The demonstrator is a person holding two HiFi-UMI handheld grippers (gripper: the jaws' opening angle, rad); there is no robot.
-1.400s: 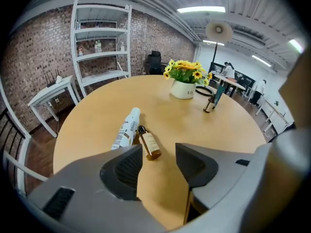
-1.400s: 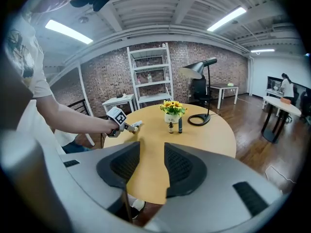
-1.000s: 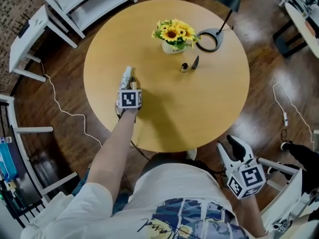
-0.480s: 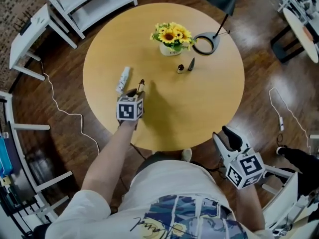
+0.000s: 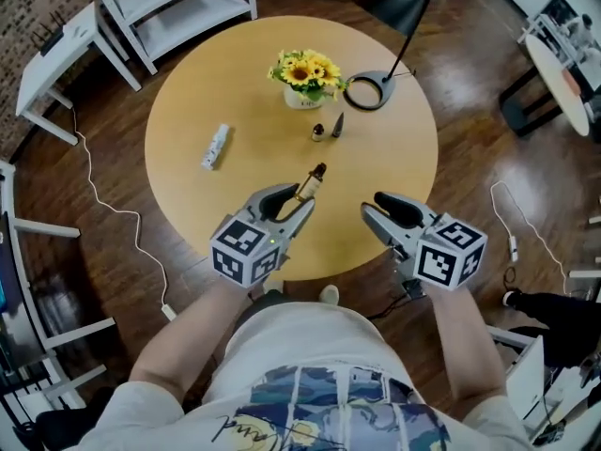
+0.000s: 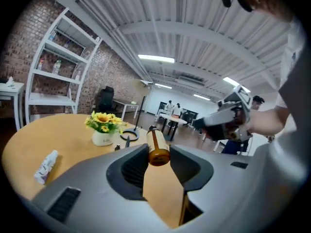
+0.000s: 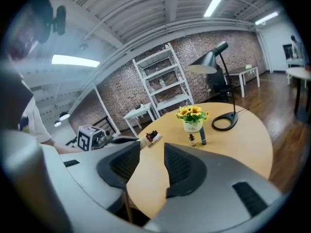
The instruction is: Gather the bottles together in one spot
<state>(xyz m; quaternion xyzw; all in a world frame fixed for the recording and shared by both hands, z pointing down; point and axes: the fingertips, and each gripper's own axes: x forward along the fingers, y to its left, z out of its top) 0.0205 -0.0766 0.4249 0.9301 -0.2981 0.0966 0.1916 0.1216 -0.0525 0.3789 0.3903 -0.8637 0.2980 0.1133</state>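
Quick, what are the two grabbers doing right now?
Left gripper: closed, holding the brown bottle.
Right gripper: open, holding nothing.

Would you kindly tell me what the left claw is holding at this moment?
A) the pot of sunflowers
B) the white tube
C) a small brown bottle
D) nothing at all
C: the left gripper view shows the left claw shut on the small brown bottle, pinched between its jaws, while the white tube lies on the table.
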